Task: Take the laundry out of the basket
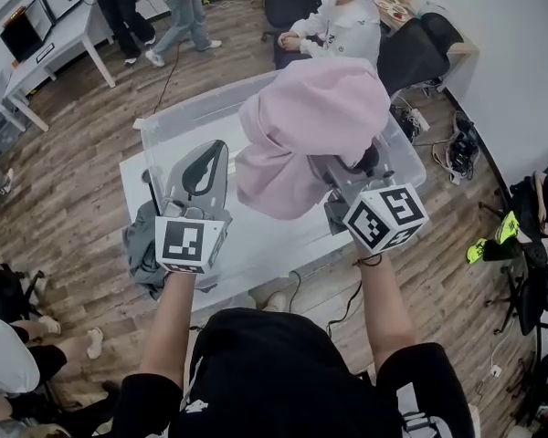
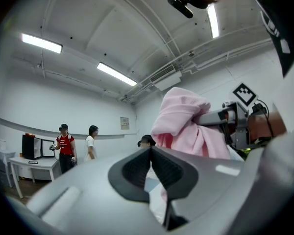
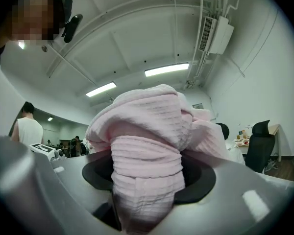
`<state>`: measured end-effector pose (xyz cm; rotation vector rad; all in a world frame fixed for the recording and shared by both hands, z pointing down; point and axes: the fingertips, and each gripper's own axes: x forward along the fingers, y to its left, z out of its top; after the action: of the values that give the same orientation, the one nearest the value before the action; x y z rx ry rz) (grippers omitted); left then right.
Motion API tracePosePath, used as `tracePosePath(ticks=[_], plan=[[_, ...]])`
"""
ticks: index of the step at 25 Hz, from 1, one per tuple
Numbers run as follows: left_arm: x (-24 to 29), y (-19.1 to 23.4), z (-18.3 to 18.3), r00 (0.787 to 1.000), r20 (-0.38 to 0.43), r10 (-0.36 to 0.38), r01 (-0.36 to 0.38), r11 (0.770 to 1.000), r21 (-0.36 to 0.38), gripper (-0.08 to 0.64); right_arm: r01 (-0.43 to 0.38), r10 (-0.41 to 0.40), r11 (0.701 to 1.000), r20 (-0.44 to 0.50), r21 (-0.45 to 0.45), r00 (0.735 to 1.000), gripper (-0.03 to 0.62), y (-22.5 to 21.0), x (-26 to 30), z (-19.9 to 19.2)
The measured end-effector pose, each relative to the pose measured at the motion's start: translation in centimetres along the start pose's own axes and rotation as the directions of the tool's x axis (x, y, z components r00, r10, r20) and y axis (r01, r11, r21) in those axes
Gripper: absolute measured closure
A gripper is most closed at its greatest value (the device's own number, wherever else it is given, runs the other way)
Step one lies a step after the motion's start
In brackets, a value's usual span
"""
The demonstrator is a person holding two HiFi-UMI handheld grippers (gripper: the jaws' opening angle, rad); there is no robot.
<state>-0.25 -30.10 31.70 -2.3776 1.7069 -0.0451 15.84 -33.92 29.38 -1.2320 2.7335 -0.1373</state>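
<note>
Right tongs [image 3: 147,176] are clamped on a thick bunched fold of the pink garment [image 3: 147,126], the jaws held partly apart by the wad of cloth between the pads. Left tongs [image 2: 151,152] are closed tip to tip with nothing between them. From the head view, the pink garment [image 1: 310,126] hangs raised over the clear basket [image 1: 192,108], which stands on the white bench [image 1: 256,254]. Its loose folds droop toward the basket's near side, and I cannot tell whether the lowest fold touches the rim. The cloth looks like a soft waffle knit: light, limp, with enough texture that it should not slide easily from the pads. It will likely sag and swing rather than keep any shape, and a trailing end could catch on the basket wall. A gathered, several-layer fold near the middle of the bulk, like the one now held, seems the safest place to take it; a single thin edge would let most of the weight dangle. Both forearms reach forward from the body with the tongs pointing roughly level. The right one is out over the basket's right part and the left one [image 1: 212,153] is over its near left corner. A grey garment [image 1: 144,254] hangs at the bench's left edge below the left hand.
</note>
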Motion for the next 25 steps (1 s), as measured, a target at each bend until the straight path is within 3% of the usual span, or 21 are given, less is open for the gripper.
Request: tracePosePath(ticks=[12,25], plan=[[-5.1,-2.1,3.7,0.996,0.002,0.088,-0.088,0.995,0.049,0.551,-0.144,0.13,0.983,0.119,0.115,0.984,0.281,3.6,-3.8,2.1],[-8.4,-2.3,6.5,0.995,0.071,0.065,-0.069,0.996,0.053,0.551,-0.197,0.172,0.972,0.187,0.125,0.967,0.281,7.0,-6.0,3.7]])
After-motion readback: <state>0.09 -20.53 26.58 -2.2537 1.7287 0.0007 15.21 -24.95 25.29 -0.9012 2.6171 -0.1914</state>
